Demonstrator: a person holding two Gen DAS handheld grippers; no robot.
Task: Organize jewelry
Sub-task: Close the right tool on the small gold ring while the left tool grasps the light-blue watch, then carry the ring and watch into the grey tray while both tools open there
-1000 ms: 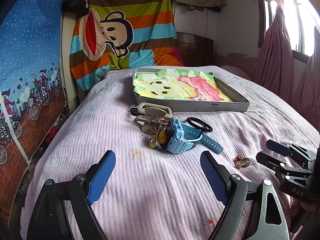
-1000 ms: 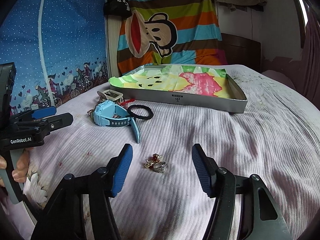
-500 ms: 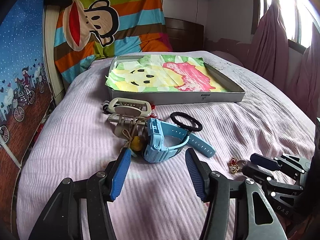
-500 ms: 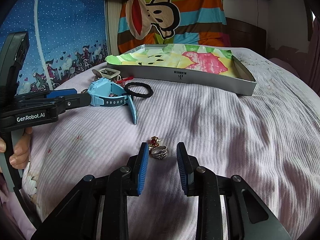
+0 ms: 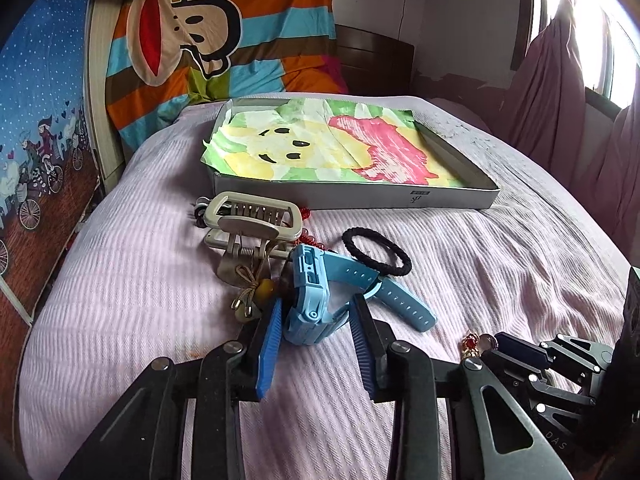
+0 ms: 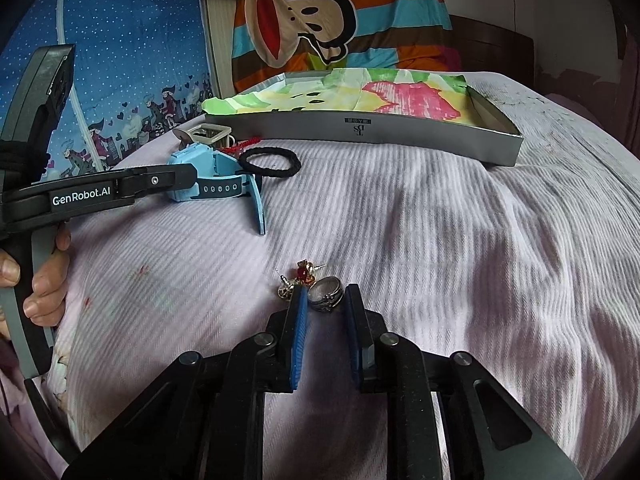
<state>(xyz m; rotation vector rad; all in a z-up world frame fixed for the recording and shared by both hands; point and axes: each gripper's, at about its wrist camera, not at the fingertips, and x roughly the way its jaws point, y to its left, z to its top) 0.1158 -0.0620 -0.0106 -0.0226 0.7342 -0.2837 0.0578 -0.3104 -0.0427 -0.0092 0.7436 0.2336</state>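
Note:
My left gripper (image 5: 316, 312) is shut on the blue watch (image 5: 316, 300), its pads on either side of the watch body on the bed. My right gripper (image 6: 326, 298) is shut on a silver ring (image 6: 326, 294), which lies on the bed beside a red-stone gold earring (image 6: 303, 272). A black hair tie (image 5: 376, 250) lies past the watch. A beige hair claw (image 5: 252, 220) lies to the watch's left with a small bead charm (image 5: 260, 292). The shallow grey box (image 5: 440, 200), lined with colourful paper, sits further back.
Everything lies on a pink ribbed bedspread (image 6: 440, 240). A striped monkey blanket (image 5: 208, 40) hangs at the headboard. A blue printed curtain (image 6: 120, 60) is on the left and pink curtains (image 5: 560, 100) on the right. My hand (image 6: 40, 292) holds the left gripper's handle.
Both grippers moved forward and down and closed: the left one on the blue watch, the right one on the silver ring.

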